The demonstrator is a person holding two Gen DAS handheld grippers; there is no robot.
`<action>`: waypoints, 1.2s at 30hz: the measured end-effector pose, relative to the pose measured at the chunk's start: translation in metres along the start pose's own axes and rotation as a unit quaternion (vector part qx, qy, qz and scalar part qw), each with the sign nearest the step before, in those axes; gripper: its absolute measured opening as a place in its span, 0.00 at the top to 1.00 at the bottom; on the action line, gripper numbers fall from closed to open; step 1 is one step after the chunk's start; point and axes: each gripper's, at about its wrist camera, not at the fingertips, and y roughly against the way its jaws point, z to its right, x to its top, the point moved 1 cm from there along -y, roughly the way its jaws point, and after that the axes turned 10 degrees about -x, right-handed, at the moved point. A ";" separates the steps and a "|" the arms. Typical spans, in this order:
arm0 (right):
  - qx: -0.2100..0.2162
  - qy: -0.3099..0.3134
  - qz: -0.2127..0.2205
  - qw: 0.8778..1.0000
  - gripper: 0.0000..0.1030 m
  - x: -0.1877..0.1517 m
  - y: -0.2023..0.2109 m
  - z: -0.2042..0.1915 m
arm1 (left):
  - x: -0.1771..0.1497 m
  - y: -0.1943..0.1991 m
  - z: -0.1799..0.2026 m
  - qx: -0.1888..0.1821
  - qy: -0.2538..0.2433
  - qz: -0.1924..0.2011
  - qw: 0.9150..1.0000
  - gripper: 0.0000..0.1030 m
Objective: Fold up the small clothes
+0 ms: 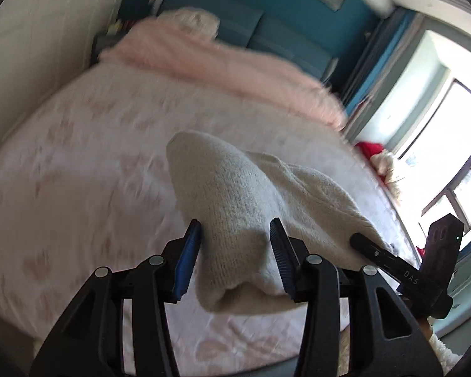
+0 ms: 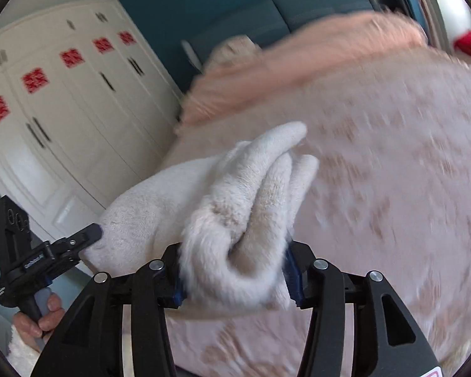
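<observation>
A cream fleece garment (image 1: 235, 194) hangs in the air above the bed, held between both grippers. My left gripper (image 1: 235, 251) has its blue pads (image 1: 186, 264) on either side of one bunched end and is shut on it. My right gripper (image 2: 235, 270) is shut on the other end, a thick wad of folded fleece (image 2: 245, 207). Each gripper shows in the other's view: the right one (image 1: 361, 242) at the garment's right edge, the left one (image 2: 91, 234) at its left edge, about a garment's width apart.
The bed with a white and pink patterned sheet (image 1: 78, 157) lies below. A fuzzy pink blanket (image 1: 219, 62) lies across its far end by a teal headboard (image 1: 282, 31). White wardrobe doors (image 2: 62, 110) stand on the left, a bright window (image 1: 439, 125) on the right.
</observation>
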 end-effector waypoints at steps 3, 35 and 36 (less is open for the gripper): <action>-0.026 -0.039 -0.045 0.998 0.53 -0.046 -0.003 0.042 | -0.072 -0.010 -0.061 0.044 0.087 -0.061 0.993 0.58; 0.051 0.026 0.041 0.998 0.54 0.106 0.005 -0.047 | 0.088 -0.054 0.003 -0.058 0.044 -0.008 0.997 0.52; 0.033 0.015 0.017 0.999 0.52 0.099 -0.017 -0.033 | 0.081 -0.067 -0.003 -0.041 0.049 -0.022 0.998 0.49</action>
